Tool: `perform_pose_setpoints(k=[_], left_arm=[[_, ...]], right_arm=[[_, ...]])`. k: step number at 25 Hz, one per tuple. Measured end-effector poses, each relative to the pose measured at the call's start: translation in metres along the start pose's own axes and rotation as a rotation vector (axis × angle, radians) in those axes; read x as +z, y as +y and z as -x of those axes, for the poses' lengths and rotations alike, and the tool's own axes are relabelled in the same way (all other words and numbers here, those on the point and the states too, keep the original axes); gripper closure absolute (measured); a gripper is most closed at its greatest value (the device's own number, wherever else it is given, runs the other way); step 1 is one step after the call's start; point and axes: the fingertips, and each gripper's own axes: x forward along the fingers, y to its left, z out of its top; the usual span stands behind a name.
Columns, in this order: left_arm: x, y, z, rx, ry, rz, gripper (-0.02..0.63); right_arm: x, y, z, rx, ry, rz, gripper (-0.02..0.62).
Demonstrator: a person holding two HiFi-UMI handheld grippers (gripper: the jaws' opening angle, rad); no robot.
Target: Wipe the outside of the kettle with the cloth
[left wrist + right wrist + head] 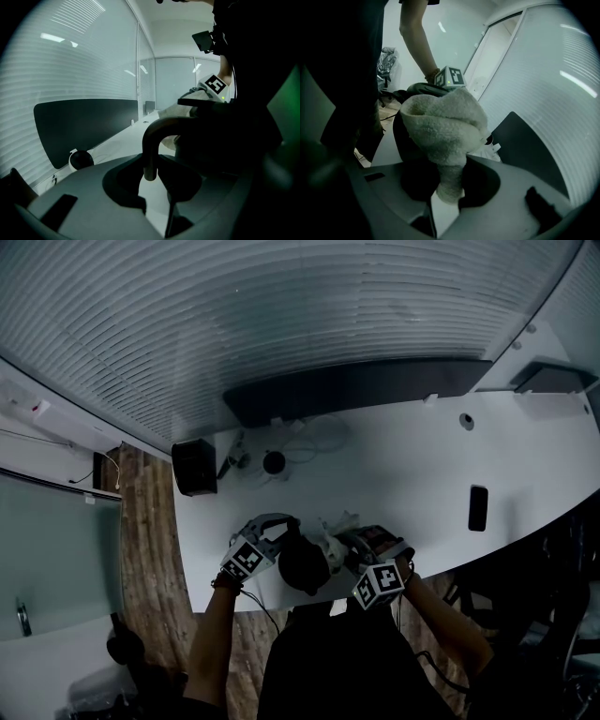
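Gripping the kettle (pixel 303 565) by its arched handle (pixel 154 136) with the left tool (pixel 157 173), pads closed on the arch. Pinching a bunched white cloth (pixel 443 126) in the right tool (pixel 450 185), held up against the kettle's dark side straight ahead of that tool. Kettle between both tools, right at the near edge of the white desk (pixel 412 474). Well apart beyond the tools: a black box (pixel 194 467) ahead and left of the left tool, a small round camera (pixel 274 462) with loose cables (pixel 319 442) straight ahead, a dark screen (pixel 356 385) along the far edge. Off to the right of the right tool, a phone (pixel 477 508) lying flat, well clear. Open desk top ahead and right of the right tool as far as that phone. Behind the tools, the desk's curved rim and the person's body close in. Left of the left tool, the desk's end and wooden floor (pixel 145 549).
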Motion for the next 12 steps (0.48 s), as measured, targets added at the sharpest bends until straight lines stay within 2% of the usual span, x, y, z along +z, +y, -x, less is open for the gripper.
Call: perform_pose_setpoints(k=[3, 6, 12], left_arm=[[0.000, 0.000, 0.000, -0.004, 0.007, -0.006, 0.506], [0.002, -0.002, -0.002, -0.008, 0.004, -0.010, 0.506], [0.003, -0.001, -0.002, -0.014, 0.023, -0.011, 0.506]], right_arm=[[0.001, -0.004, -0.008, -0.002, -0.001, 0.021, 0.502], [-0.007, -0.007, -0.025, 0.018, -0.006, -0.017, 0.502], [-0.016, -0.006, -0.060, 0.117, -0.001, -0.022, 0.502]])
